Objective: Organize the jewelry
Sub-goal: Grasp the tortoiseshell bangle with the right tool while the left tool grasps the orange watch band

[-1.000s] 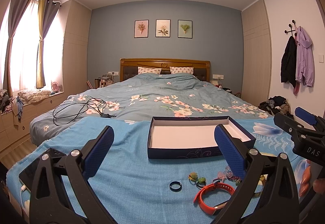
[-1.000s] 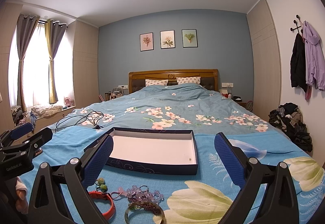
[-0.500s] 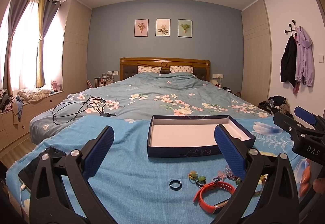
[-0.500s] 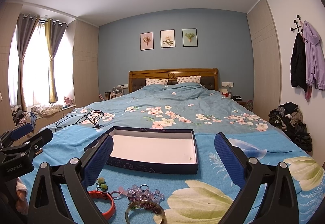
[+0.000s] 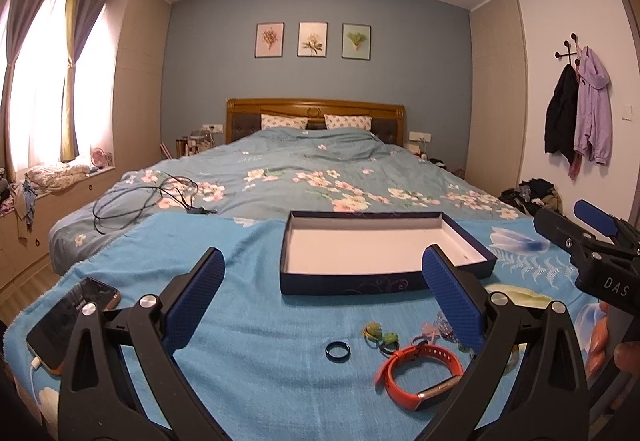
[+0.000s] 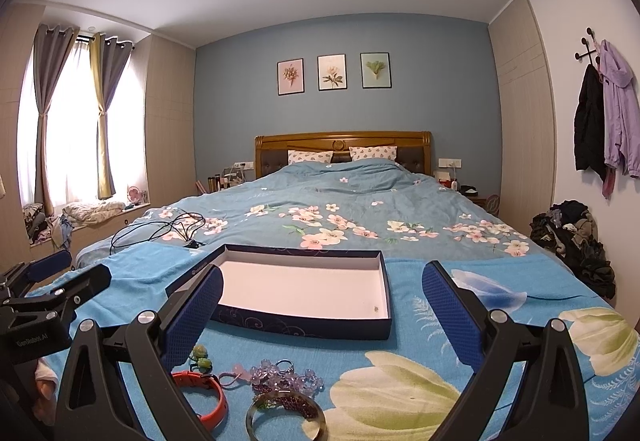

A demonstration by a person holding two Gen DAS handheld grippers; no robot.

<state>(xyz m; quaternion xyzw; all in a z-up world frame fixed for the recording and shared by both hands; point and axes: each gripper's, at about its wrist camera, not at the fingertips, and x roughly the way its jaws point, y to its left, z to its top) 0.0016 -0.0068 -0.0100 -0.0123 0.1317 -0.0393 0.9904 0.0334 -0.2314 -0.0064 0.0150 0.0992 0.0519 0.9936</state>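
I judge sorting not begun: left gripper (image 5: 322,305) and right gripper (image 6: 322,315) gape wide, holding nothing; box (image 6: 376,327) mid-frame nearly bare. Next, I close on the ring (image 5: 338,351), lower centre.

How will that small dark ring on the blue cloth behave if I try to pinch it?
The dark ring looks rigid and lies flat on the blue cloth, so the pads may struggle to get under it. Its round, smooth band could slip or roll away if tipped on edge.
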